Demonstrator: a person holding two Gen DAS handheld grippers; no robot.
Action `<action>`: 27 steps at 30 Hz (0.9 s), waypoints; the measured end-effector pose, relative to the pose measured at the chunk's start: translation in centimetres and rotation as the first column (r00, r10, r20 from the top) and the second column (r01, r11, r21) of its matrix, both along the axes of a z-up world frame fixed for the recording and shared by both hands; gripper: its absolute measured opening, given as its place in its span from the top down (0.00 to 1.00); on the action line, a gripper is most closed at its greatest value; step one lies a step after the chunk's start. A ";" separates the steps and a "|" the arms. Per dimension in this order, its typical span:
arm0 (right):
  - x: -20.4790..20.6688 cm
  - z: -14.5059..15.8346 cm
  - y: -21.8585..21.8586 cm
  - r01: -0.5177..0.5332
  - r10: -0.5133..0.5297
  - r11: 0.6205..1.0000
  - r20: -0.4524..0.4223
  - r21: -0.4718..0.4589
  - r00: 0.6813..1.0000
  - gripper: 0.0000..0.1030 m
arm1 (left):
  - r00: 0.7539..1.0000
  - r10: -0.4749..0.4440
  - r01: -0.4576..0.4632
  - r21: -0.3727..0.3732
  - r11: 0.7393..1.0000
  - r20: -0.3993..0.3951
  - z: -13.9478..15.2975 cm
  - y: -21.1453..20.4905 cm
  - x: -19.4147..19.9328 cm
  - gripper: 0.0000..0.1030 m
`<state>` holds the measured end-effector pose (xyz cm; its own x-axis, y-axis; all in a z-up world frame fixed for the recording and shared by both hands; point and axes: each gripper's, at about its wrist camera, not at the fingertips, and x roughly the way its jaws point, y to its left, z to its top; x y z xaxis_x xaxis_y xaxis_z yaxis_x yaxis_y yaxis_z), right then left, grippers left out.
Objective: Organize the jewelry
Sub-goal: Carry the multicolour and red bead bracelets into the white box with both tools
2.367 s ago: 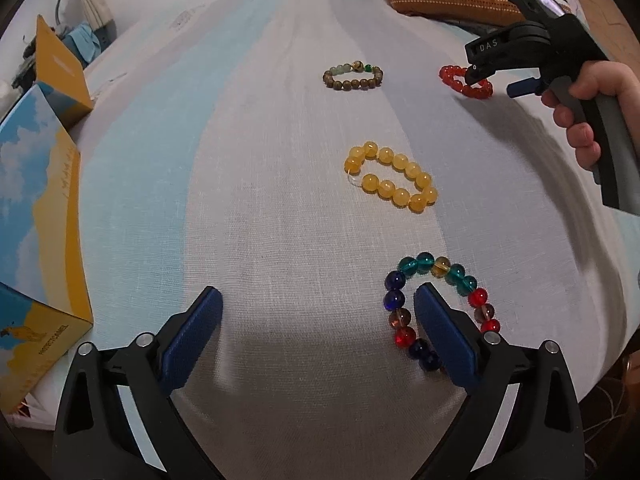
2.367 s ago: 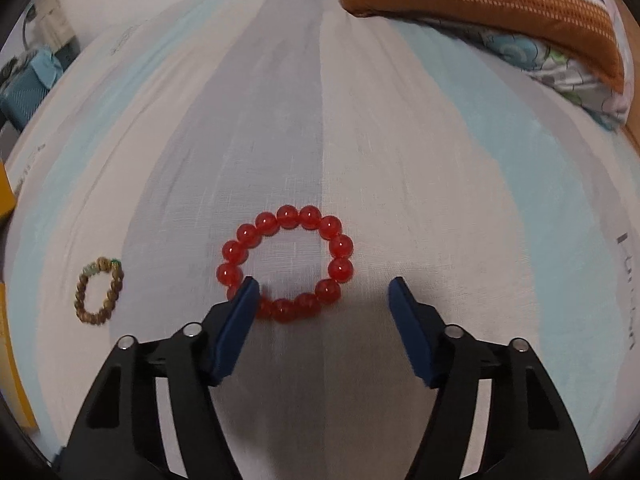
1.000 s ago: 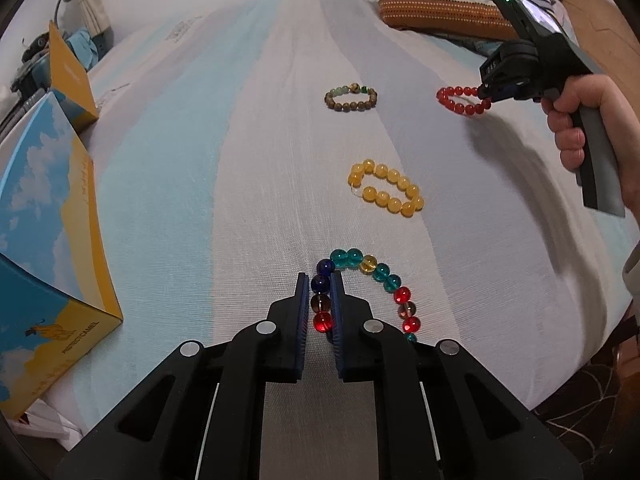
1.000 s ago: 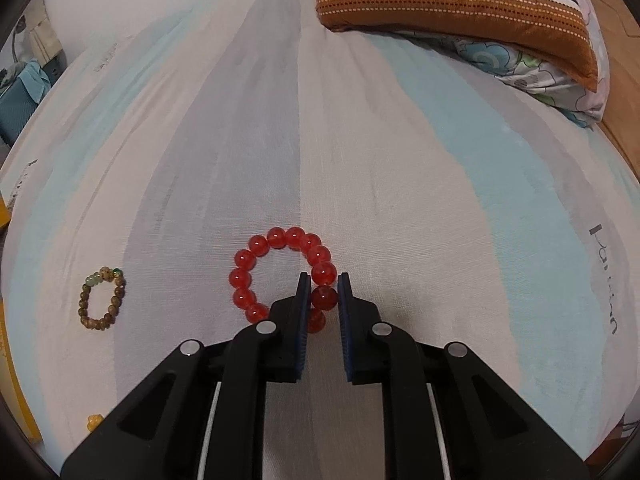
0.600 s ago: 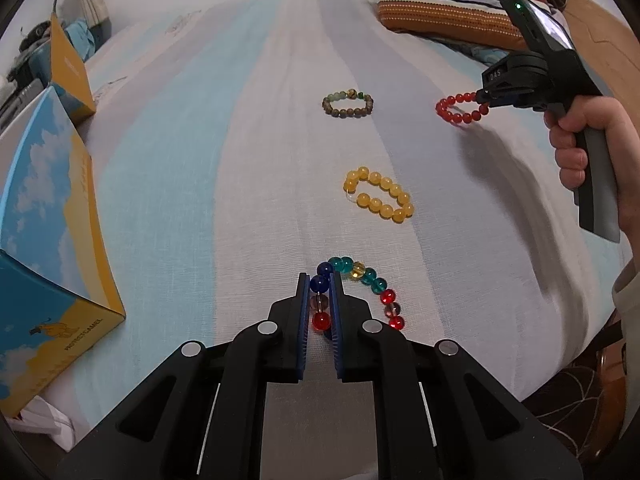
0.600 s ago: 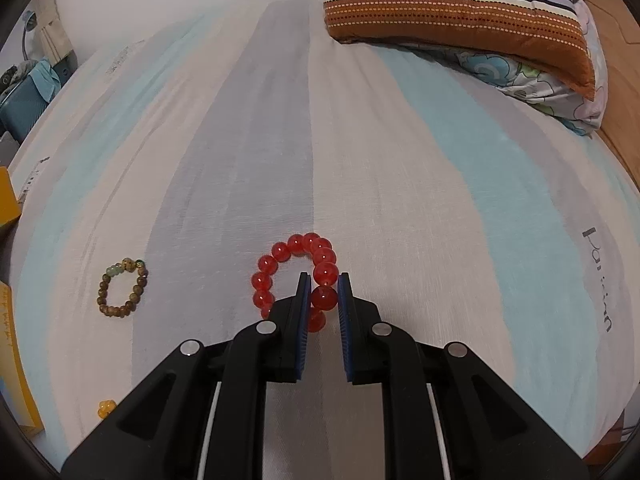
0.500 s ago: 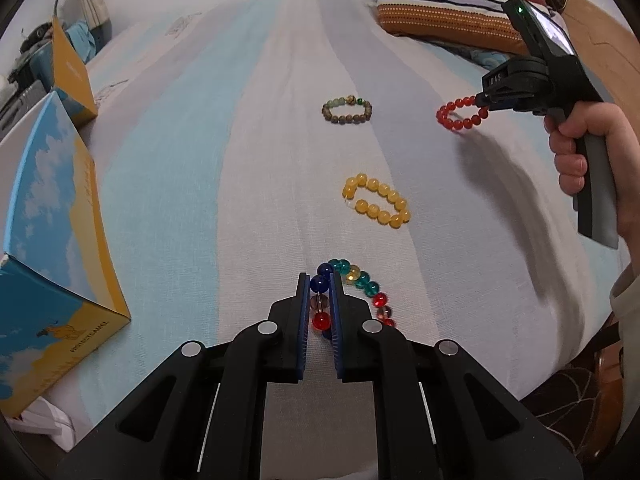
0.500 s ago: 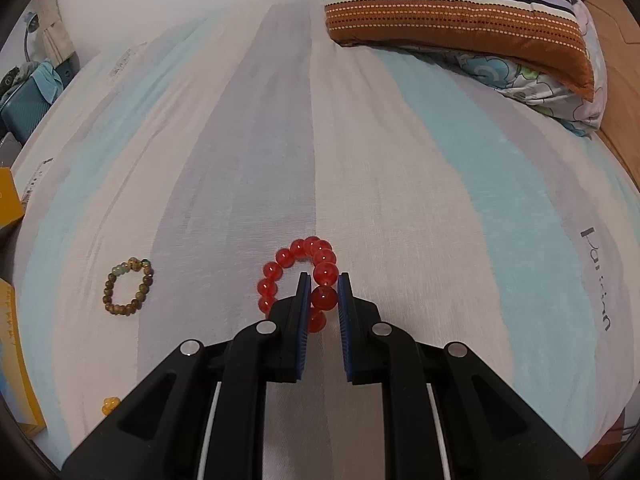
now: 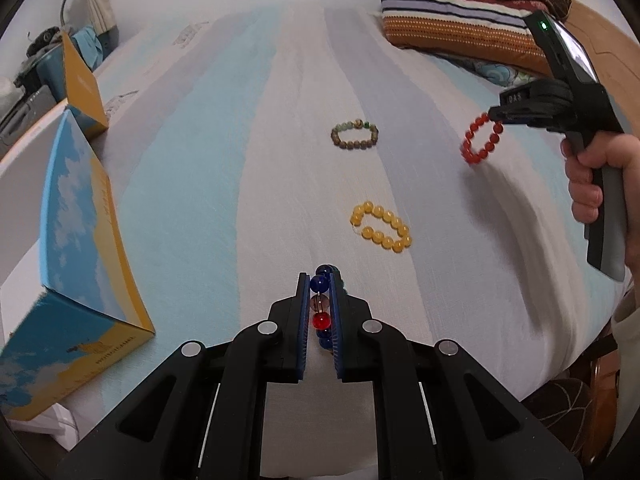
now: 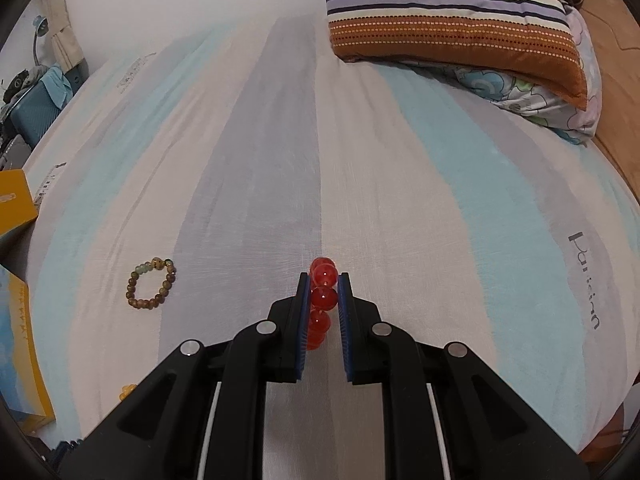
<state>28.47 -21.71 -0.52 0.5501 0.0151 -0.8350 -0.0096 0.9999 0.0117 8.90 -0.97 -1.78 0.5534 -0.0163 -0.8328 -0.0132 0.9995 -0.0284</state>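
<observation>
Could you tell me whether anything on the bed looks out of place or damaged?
Nothing stands out: the brown bracelet and yellow bracelet lie intact on the sheet, and nothing looks spilled or broken.

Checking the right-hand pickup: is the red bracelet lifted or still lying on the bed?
Lifted. The red bracelet hangs from the shut right gripper, clear of the striped sheet.

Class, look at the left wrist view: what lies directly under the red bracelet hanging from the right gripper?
Only striped bedsheet shows under the red bracelet, which hangs clear of it from the right gripper. No other bracelet lies there; nothing there is covered.
</observation>
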 end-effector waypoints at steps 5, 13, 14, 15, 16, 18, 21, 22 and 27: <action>-0.6 0.9 0.0 -0.003 0.003 1.000 0.012 -0.005 1.000 0.88 | 1.000 0.018 -0.018 0.005 1.000 0.011 0.9 0.6 0.3 0.91; -1.7 2.3 0.3 -0.014 0.015 1.000 0.028 -0.006 1.000 0.88 | 0.998 0.049 -0.050 0.008 0.999 0.030 3.0 2.3 1.1 0.91; -1.8 2.5 0.5 -0.017 0.017 1.000 0.030 -0.006 0.999 0.88 | 0.998 0.055 -0.055 0.009 0.998 0.030 3.3 2.6 1.3 0.91; -2.0 2.7 0.6 -0.020 0.021 1.000 0.032 -0.008 0.999 0.88 | 0.998 0.057 -0.058 0.008 0.998 0.032 3.5 2.9 1.4 0.91; -2.1 3.0 0.9 -0.025 0.025 1.000 0.036 -0.010 0.999 0.88 | 0.998 0.062 -0.063 0.007 0.998 0.033 3.8 3.2 1.5 0.91; -2.4 3.5 1.2 -0.030 0.030 1.000 0.042 -0.009 0.999 0.88 | 0.997 0.072 -0.072 0.010 0.997 0.036 4.3 3.7 1.7 0.91; -2.8 4.3 2.0 -0.043 0.043 0.999 0.050 -0.011 0.998 0.88 | 0.995 0.089 -0.090 0.018 0.996 0.039 5.3 4.5 2.0 0.91; -2.9 4.5 2.3 -0.047 0.048 0.999 0.052 -0.012 0.998 0.88 | 0.995 0.096 -0.097 0.021 0.995 0.041 5.5 4.8 2.1 0.91; -3.6 6.1 4.3 -0.081 0.082 0.997 0.069 -0.014 0.994 0.88 | 0.990 0.136 -0.138 0.031 0.990 0.047 7.1 6.7 2.4 0.91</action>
